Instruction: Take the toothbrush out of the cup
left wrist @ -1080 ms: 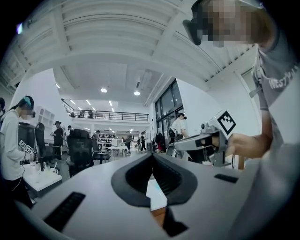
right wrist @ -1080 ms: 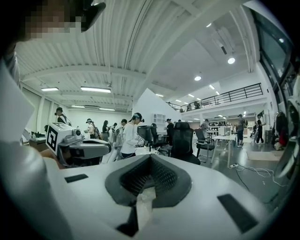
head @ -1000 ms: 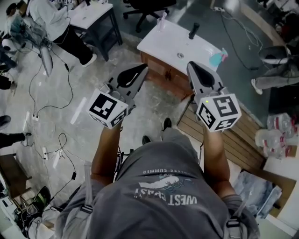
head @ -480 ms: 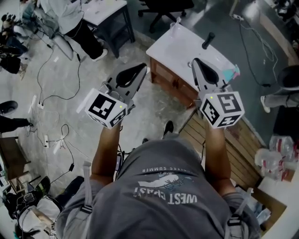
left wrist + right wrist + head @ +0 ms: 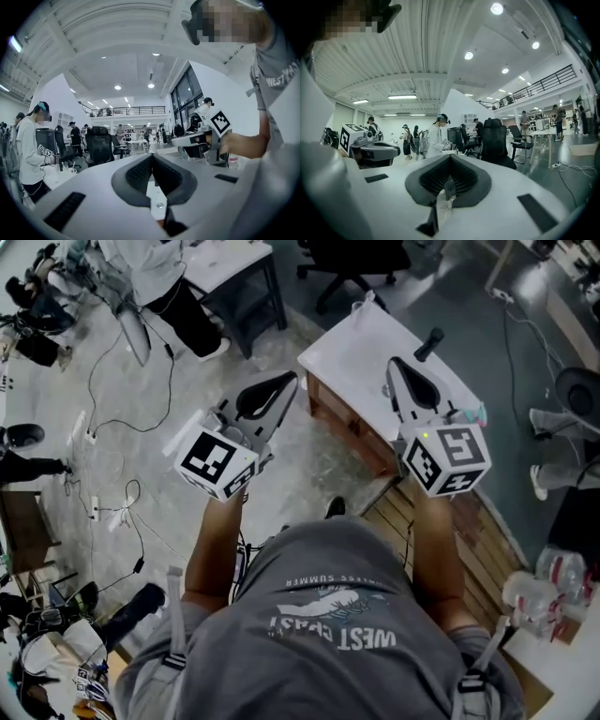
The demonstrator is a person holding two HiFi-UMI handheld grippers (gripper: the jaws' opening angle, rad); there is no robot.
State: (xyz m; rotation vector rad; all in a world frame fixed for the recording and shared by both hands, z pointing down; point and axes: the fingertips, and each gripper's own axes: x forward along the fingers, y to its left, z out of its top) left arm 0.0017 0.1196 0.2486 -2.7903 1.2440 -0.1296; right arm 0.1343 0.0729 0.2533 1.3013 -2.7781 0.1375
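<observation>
Now the white counter (image 5: 370,357) sits lower and nearer in the head view than a second ago, and both grippers have drawn closer to it. The cup (image 5: 365,304) at its far corner looks small and pale; the toothbrush in it is too small to make out. It stands well ahead of the left gripper (image 5: 286,382) and right gripper (image 5: 398,369), each with jaws pressed together on nothing.

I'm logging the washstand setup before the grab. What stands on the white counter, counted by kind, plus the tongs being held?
Tongs: 2, the left tongs and the right tongs
Black faucet: 1
Clear container at the far corner: 1
Teal item, mostly hidden behind the right tongs: 1
Total: 5
</observation>
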